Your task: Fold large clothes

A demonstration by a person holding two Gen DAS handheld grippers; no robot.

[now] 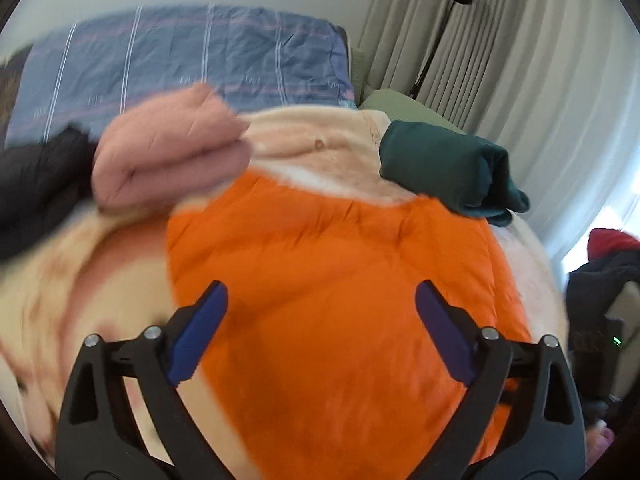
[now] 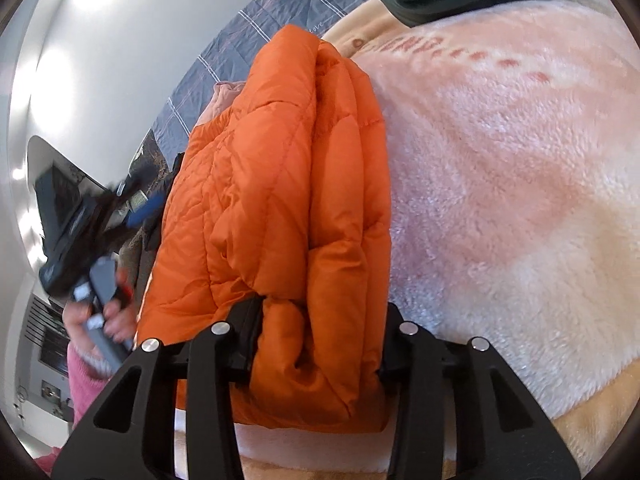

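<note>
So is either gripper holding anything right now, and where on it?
The right gripper is clamped on the near corner of the folded orange jacket. The left gripper is wide open above it, holding nothing.

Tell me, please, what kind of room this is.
Most likely a bedroom: clothes lie on a fluffy blanket over a bed, with a blue striped quilt behind and long curtains at the window.

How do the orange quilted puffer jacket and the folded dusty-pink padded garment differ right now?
The orange quilted puffer jacket is clamped at its folded edge by the right gripper; the folded dusty-pink padded garment lies free, touched by neither gripper. The orange jacket is nearest the left gripper, whose jaws stand open and empty; the pink garment sits farther back. The orange one looks bulkier. Both are padded, folded, and on the cream fleece blanket.
</note>
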